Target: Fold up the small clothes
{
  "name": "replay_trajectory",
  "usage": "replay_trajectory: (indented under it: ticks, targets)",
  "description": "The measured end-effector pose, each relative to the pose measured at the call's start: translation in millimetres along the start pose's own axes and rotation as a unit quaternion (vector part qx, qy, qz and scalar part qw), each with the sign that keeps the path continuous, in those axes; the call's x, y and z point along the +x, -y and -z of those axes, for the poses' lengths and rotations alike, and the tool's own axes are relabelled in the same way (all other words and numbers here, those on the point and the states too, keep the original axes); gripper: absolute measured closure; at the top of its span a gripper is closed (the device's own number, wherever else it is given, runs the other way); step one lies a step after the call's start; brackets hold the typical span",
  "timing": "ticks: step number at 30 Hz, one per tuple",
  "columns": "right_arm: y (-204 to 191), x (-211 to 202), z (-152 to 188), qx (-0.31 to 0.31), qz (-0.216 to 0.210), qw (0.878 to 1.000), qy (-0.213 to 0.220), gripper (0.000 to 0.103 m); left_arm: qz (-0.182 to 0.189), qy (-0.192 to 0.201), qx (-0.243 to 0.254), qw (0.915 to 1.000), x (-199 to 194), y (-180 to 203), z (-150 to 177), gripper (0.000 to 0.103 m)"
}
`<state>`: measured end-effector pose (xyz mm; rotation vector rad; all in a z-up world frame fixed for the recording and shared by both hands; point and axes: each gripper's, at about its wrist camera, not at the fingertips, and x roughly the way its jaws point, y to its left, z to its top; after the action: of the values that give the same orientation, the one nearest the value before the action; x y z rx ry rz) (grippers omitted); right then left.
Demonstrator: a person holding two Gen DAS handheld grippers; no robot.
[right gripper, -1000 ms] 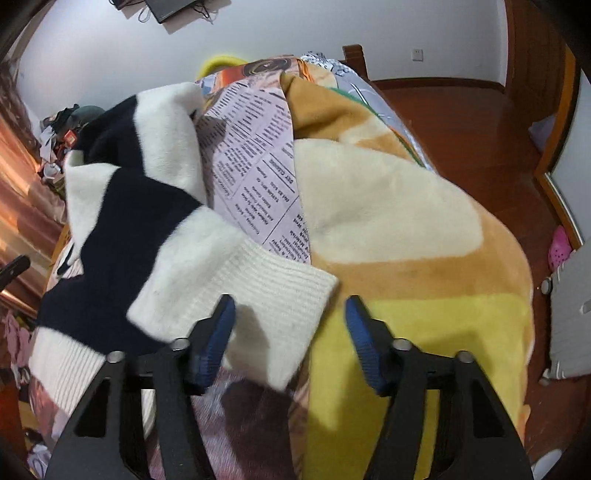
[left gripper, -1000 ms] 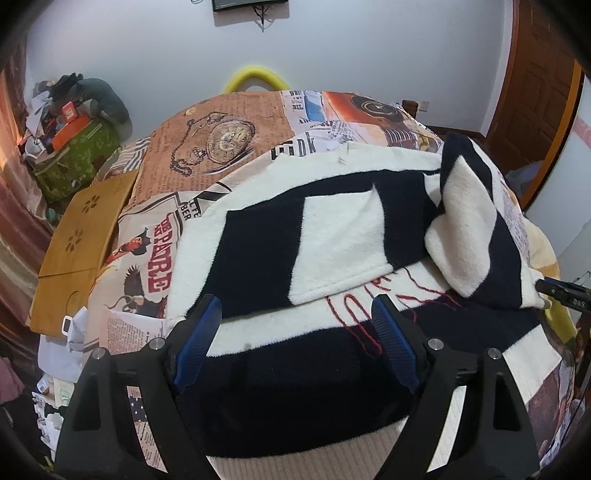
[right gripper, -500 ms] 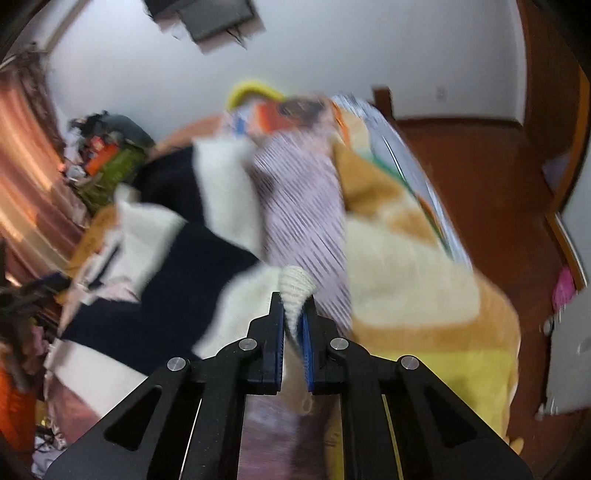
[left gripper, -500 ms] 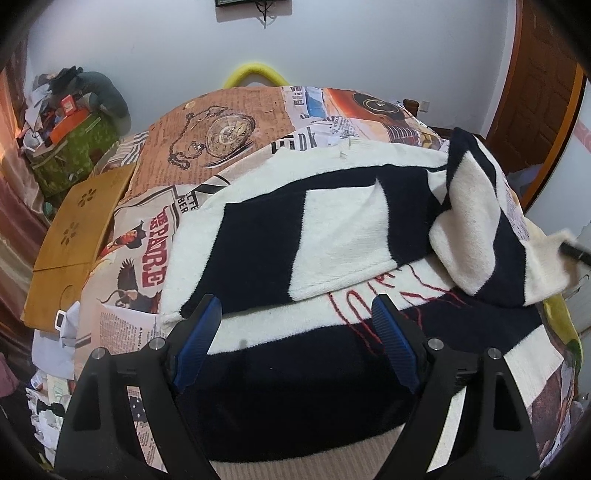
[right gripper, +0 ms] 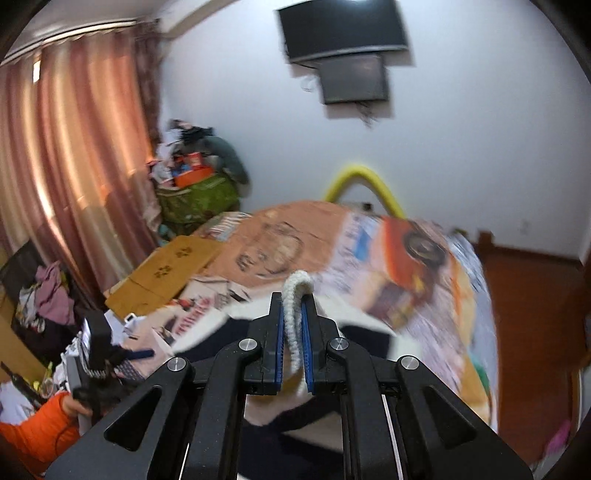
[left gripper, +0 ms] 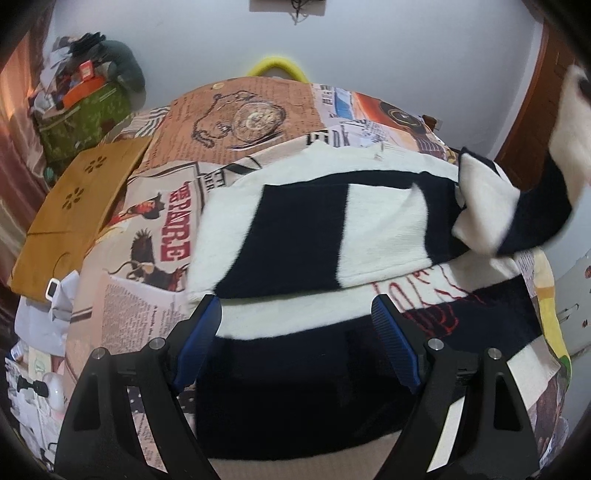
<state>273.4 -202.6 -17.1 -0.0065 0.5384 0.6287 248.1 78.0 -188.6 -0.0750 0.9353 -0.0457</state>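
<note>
Bedroom setting, newsprint-patterned bedspread (left gripper: 236, 122) serving as the work surface. Nearest us, the left gripper (left gripper: 297, 345) hovers with fingers spread wide and holding nothing, low over the dark hem of the black-and-cream striped sweater (left gripper: 332, 236), probably ready to pin the body flat. That sweater lies spread across the bed. Over on the right, the right gripper (right gripper: 292, 334) has its fingers clamped on the ribbed cuff (right gripper: 293, 295), the sleeve (left gripper: 535, 206) raised clear, likely for folding inward. Beyond: a wall-mounted television (right gripper: 343, 31).

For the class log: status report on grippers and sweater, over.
Right gripper shut on cream ribbed cuff. Left gripper open over black-and-white striped sweater. Nothing obstructing.
</note>
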Motion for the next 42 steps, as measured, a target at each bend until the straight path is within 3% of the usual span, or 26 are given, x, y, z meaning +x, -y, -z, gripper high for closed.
replay_trajectory:
  ticks: [8, 15, 17, 19, 20, 27, 31, 37, 42]
  targets:
    - [-59.6, 88.1, -14.5, -0.041, -0.074, 0.996, -0.038, 0.095, -0.01, 0.007, -0.018, 0.9998, -11.6, -31.2, 7.1, 0.02]
    - [-96.6, 157.2, 0.5, -0.052, -0.108, 0.987, -0.108, 0.091, -0.015, 0.003, -0.03, 0.9994, -11.8, -47.4, 10.6, 0.02]
    - [-99.0, 165.5, 6.0, -0.051, -0.115, 0.984, -0.127, 0.083, -0.015, 0.0, -0.032, 0.9994, -8.6, -49.2, 9.6, 0.02]
    - [-95.0, 163.1, 9.5, -0.045, -0.116, 0.984, -0.128, 0.067, -0.013, -0.003, -0.034, 0.9993, -3.7, -50.2, 7.1, 0.02]
    - [-91.8, 158.9, 9.6, -0.044, -0.114, 0.985, -0.123, 0.064, -0.012, -0.005, -0.035, 0.9993, -1.1, -49.9, 5.4, 0.02]
    - [-42.2, 117.2, 18.8, -0.023, -0.07, 0.993, -0.088, 0.056, 0.009, -0.009, -0.045, 0.9989, 18.1, -48.4, -21.1, 0.02]
    - [3.3, 84.4, 37.2, -0.009, -0.008, 0.997, -0.075, 0.053, 0.04, -0.031, -0.08, 0.9955, 40.6, -54.5, -44.6, 0.02]
    - [61.8, 55.8, 81.0, 0.012, 0.069, 0.992, -0.101, 0.052, 0.076, -0.068, -0.131, 0.9861, 84.3, -57.8, -74.1, 0.02]
    - [89.7, 44.4, 114.3, 0.038, 0.103, 0.986, -0.128, 0.05, 0.097, -0.122, -0.163, 0.9742, 132.4, -55.1, -88.9, 0.02]
